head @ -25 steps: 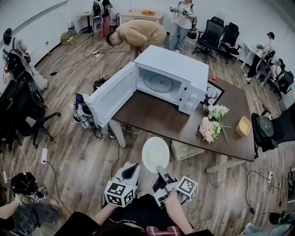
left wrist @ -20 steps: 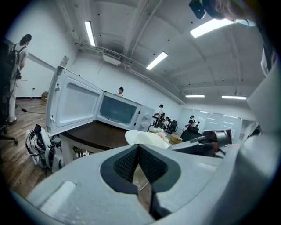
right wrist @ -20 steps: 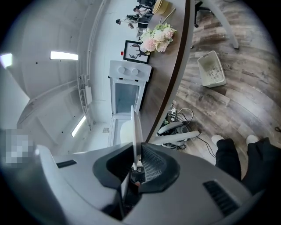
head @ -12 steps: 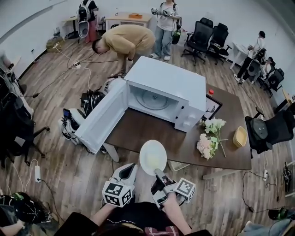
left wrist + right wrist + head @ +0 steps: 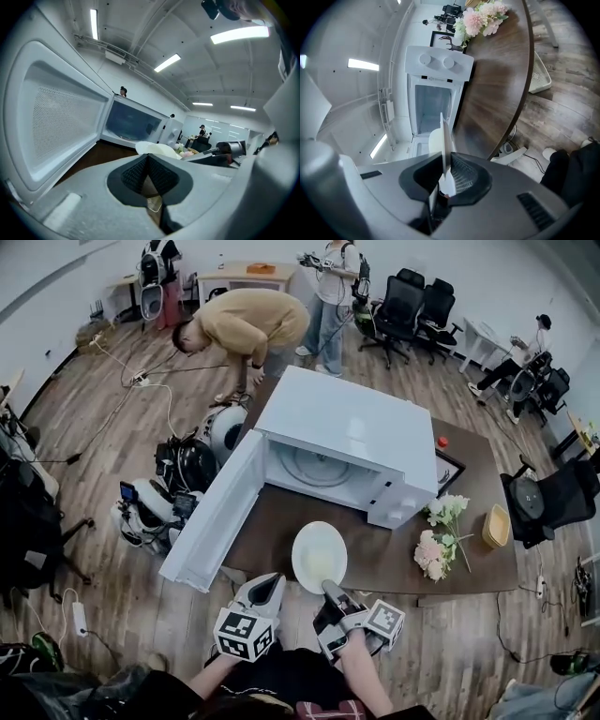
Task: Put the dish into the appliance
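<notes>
A white round dish (image 5: 319,556) hangs over the near edge of the brown table (image 5: 375,554), its near rim pinched in my right gripper (image 5: 330,590). In the right gripper view the dish (image 5: 443,136) shows edge-on between the pressing pads. The white microwave (image 5: 347,442) stands on the table with its door (image 5: 214,517) swung wide to the left and its cavity (image 5: 309,468) with a glass turntable facing me. My left gripper (image 5: 263,592) sits beside the right one, shut and holding nothing. In the left gripper view the dish (image 5: 157,149) lies just beyond its tips (image 5: 148,157).
A bunch of pink and white flowers (image 5: 439,540) and a small yellow basket (image 5: 495,525) lie on the table's right part. A framed picture (image 5: 444,471) sits behind the microwave. Equipment and cables (image 5: 164,493) lie on the floor left. A person bends over (image 5: 244,324) beyond the microwave.
I have moved closer to the table with both grippers. The dish, still held by the right gripper, now hangs over the table's near edge, nearer the open microwave.
</notes>
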Available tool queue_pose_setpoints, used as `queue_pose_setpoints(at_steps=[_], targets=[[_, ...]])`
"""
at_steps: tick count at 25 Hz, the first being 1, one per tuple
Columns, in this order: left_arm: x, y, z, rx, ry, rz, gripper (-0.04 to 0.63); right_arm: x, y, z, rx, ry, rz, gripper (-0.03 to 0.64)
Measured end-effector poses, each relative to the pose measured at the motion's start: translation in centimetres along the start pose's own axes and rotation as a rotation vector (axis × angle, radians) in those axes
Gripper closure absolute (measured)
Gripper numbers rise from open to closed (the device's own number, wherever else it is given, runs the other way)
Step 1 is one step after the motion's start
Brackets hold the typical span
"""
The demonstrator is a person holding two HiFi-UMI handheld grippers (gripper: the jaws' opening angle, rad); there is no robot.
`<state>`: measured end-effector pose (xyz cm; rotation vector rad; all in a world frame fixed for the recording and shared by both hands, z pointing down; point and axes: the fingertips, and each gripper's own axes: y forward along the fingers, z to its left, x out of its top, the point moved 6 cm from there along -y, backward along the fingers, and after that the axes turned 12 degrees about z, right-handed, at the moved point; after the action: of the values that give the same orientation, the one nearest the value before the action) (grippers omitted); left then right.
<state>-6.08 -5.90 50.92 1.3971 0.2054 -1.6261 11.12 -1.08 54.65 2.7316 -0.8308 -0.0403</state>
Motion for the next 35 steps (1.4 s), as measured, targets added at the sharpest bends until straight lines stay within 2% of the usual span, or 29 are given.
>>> queue_pose_setpoints(at_steps=[7, 15, 19, 26, 35], targets=[[1.2, 1.6, 2.4, -0.056, 0.014, 0.038, 0.586, 0.8, 3.0, 0.6, 0.018, 0.052, -0.034, 0.565], [2.4, 2.9, 3.7, -0.054, 0.025, 0.051, 0.586, 3.0, 5.5, 1.5, 0.039, 0.060, -0.029, 0.563], [3.2, 4.1, 4.3, -0.026, 0.024, 0.052, 0.586, 4.9, 6.9, 2.0, 0.050, 0.068, -0.020, 0.563], [5.3, 6.2, 5.1, 0.016, -0.006, 0.028, 0.586, 8.7, 9.5, 3.0, -0.002, 0.024, 0.022, 0.561], [7.0, 7.7, 6.5, 0.090, -0.033, 0.002, 0.586, 12.2, 13.0, 3.4, 0.005, 0.056, 0.071, 0.561]])
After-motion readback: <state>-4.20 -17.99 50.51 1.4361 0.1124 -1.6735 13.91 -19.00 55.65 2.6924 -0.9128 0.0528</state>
